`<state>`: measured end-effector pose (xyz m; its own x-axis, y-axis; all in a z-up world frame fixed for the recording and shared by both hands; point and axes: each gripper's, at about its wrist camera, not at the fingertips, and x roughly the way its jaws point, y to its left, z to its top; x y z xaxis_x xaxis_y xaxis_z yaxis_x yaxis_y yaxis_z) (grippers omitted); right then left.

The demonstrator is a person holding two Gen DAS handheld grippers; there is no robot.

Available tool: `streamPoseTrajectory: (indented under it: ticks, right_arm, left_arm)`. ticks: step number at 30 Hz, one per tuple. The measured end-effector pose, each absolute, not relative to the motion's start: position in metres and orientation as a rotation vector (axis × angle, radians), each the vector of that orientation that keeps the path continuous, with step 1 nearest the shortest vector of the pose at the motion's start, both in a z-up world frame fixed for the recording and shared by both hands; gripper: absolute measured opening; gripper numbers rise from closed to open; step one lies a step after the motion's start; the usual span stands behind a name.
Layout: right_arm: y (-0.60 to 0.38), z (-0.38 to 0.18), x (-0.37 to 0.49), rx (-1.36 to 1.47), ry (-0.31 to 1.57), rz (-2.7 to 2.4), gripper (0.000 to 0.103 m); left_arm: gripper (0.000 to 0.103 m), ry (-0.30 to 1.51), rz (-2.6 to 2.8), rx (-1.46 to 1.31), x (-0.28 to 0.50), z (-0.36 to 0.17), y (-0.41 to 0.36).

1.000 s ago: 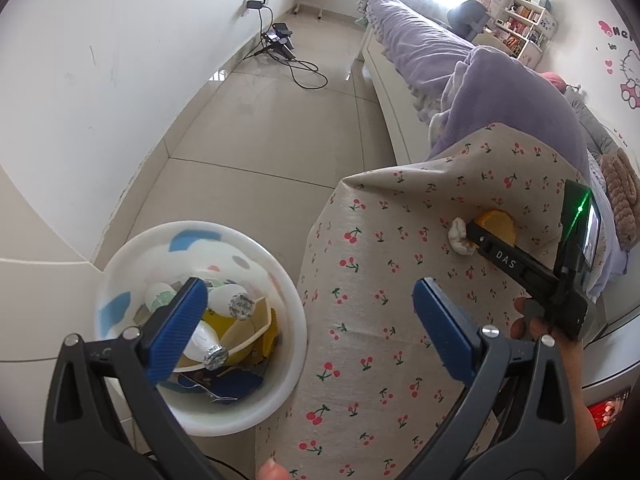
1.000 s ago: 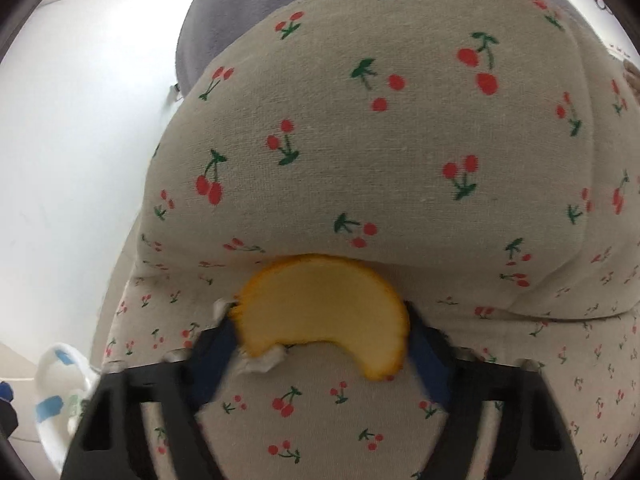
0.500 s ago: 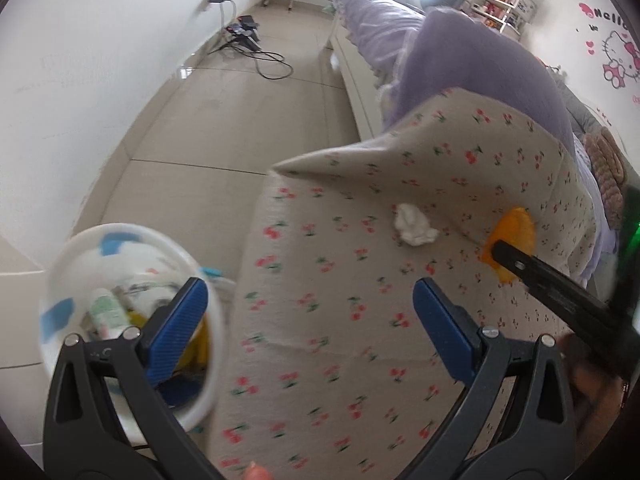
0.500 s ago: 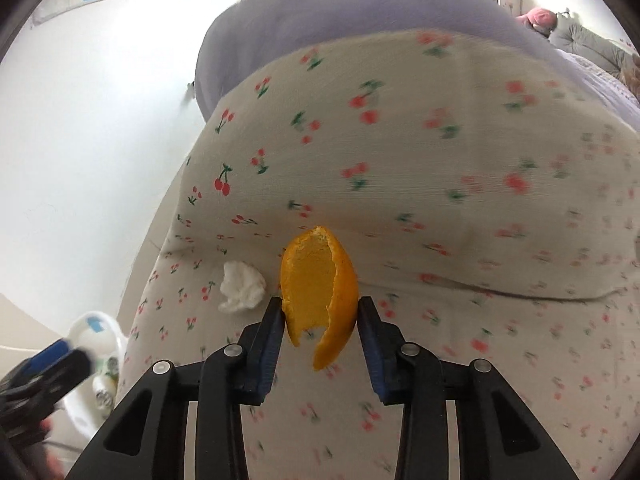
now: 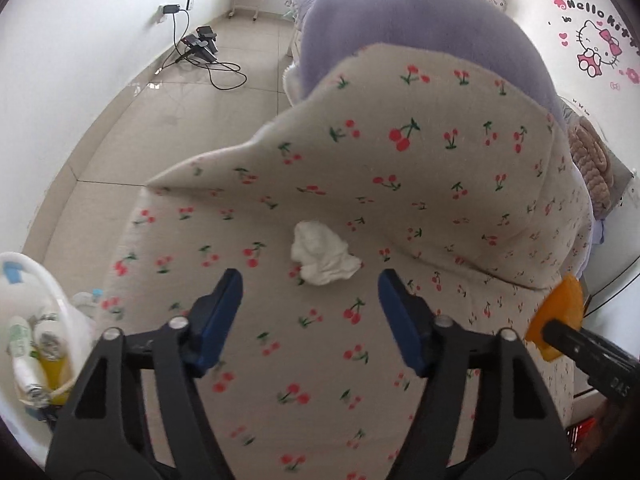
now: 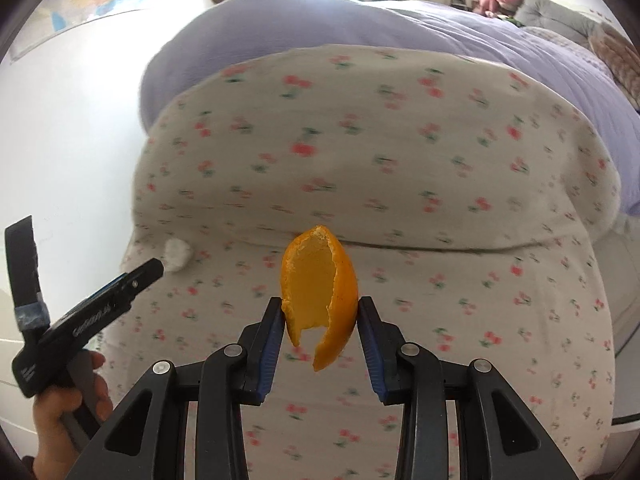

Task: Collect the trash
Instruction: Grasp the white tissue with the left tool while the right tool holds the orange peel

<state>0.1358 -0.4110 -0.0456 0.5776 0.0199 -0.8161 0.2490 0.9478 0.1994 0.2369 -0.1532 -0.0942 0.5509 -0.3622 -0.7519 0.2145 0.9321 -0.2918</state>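
The right tool (image 6: 321, 322) was clamped on one curved piece of orange peel (image 6: 320, 292), its blue pads pressing both sides and holding it up off the cherry-print cream bedcover (image 6: 360, 160). The left tool (image 5: 310, 316) stood partly open with nothing between its blue pads; its jaws had just been closing. It hovered just short of one crumpled white tissue (image 5: 322, 254) lying on the bedcover. At the left edge of the left wrist view stood one white plastic waste bin (image 5: 28, 276) on the floor, holding several bottles and wrappers too blurred to count.
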Motion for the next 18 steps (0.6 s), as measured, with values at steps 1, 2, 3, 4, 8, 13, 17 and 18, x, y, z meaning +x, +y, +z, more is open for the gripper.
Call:
streamPoseTrajectory:
  ticks: [1, 2, 3, 4, 8, 13, 17, 18]
  right_arm:
    - [-0.417, -0.045, 0.133, 0.314, 0.950, -0.144, 0.038]
    - [-0.424, -0.045, 0.129, 0.319, 0.951, -0.151, 0.038]
    - [-0.430, -0.045, 0.125, 0.323, 0.951, -0.157, 0.038]
    - [-0.436, -0.043, 0.121, 0.325, 0.949, -0.163, 0.038]
    - [-0.454, -0.038, 0.110, 0.332, 0.945, -0.175, 0.038]
    - [-0.459, -0.037, 0.104, 0.343, 0.931, -0.185, 0.038]
    - [-0.460, -0.032, 0.099, 0.360, 0.921, -0.188, 0.038]
    - [-0.460, -0.029, 0.096, 0.364, 0.916, -0.187, 0.038]
  left_arm:
    - [0.067, 0.928, -0.339, -0.180, 0.239, -0.096, -0.155]
    - [0.066, 0.929, -0.335, -0.186, 0.241, -0.098, -0.156]
    - [0.065, 0.930, -0.331, -0.192, 0.243, -0.100, -0.160]
    - [0.065, 0.931, -0.328, -0.195, 0.247, -0.103, -0.163]
    - [0.059, 0.918, -0.320, -0.178, 0.253, -0.108, -0.168]
    - [0.026, 0.920, -0.332, -0.134, 0.259, -0.110, -0.169]
    - [0.013, 0.932, -0.347, -0.115, 0.252, -0.106, -0.173]
    - [0.012, 0.934, -0.352, -0.110, 0.249, -0.103, -0.173]
